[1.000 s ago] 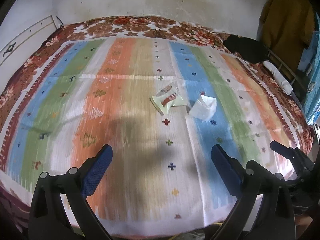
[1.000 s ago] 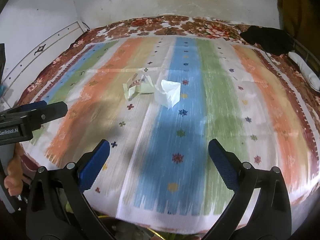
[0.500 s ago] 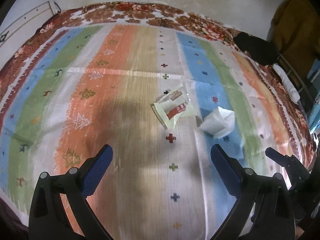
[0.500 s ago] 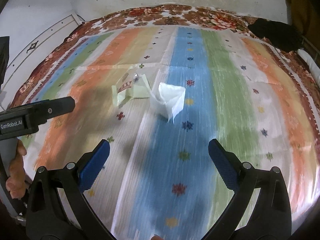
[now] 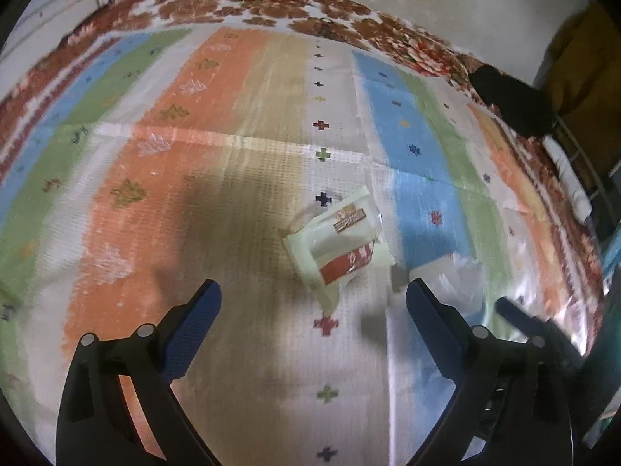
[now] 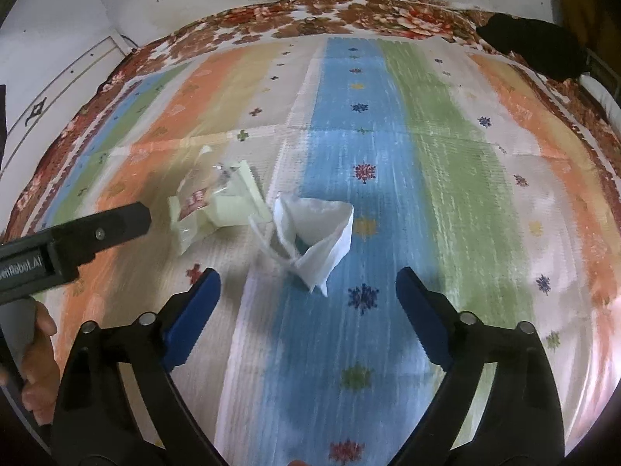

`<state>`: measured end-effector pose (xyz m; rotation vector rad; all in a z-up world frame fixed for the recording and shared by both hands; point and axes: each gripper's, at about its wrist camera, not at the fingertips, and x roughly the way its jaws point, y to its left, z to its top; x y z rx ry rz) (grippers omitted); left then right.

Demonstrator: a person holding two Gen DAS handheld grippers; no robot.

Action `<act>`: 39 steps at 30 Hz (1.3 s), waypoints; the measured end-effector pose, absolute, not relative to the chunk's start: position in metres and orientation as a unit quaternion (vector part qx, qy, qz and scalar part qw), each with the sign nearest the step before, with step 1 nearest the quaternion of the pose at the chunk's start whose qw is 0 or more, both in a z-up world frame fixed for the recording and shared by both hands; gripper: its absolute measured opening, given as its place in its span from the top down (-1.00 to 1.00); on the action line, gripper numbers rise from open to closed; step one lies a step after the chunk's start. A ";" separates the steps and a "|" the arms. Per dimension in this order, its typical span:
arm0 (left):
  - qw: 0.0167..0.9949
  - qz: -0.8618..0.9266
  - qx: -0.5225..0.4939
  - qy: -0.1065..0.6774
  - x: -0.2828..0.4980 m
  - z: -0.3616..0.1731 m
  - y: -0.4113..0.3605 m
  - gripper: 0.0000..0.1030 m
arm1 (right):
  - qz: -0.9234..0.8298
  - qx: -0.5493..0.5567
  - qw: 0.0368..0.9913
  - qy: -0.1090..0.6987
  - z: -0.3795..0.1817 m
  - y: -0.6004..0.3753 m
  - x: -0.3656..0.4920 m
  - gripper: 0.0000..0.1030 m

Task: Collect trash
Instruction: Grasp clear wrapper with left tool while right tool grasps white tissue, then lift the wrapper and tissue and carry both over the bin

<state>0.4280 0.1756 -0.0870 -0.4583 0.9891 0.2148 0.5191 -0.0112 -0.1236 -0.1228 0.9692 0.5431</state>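
i hold both tools released, the left tool [image 5: 312,303] lined up on the snack wrapper [image 5: 341,246] and the right tool [image 6: 308,291] on the crumpled tissue [image 6: 314,233], both lying side by side mid-bed [image 6: 446,155], so each can clamp one.

Right two-finger gripper [image 6: 306,291], black frame with blue ribbed pads [image 6: 192,320]: jaws spread wide, nothing between them, above a striped woven mat [image 6: 446,178] of blue, green, orange and beige bands. Crumpled white paper tissue [image 6: 316,233]: lying on the blue band, just ahead of the fingertips. Pale green plastic wrapper with red label [image 6: 217,204]: just beside the tissue, on its left. Left gripper's black body [image 6: 73,242]: entering from the left edge, tip near the wrapper. Brown floral bedsheet [image 6: 310,19]: bordering the mat. Black cloth [image 6: 535,48]: far right corner.
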 end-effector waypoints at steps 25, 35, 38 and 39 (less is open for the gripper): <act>0.860 0.090 -0.181 0.469 0.447 -0.107 0.159 0.79 | 0.244 -0.071 0.850 0.461 -0.127 -0.039 0.541 0.90; 0.858 0.096 -0.179 0.473 0.424 -0.068 0.163 0.85 | 0.240 -0.089 0.851 0.458 -0.101 -0.069 0.510 0.90; 0.855 0.088 -0.196 0.471 0.409 -0.057 0.158 0.85 | 0.250 -0.081 0.847 0.461 -0.096 -0.069 0.501 0.90; 0.854 0.087 -0.202 0.471 0.402 -0.053 0.155 0.85 | 0.254 -0.085 0.847 0.460 -0.095 -0.069 0.496 0.90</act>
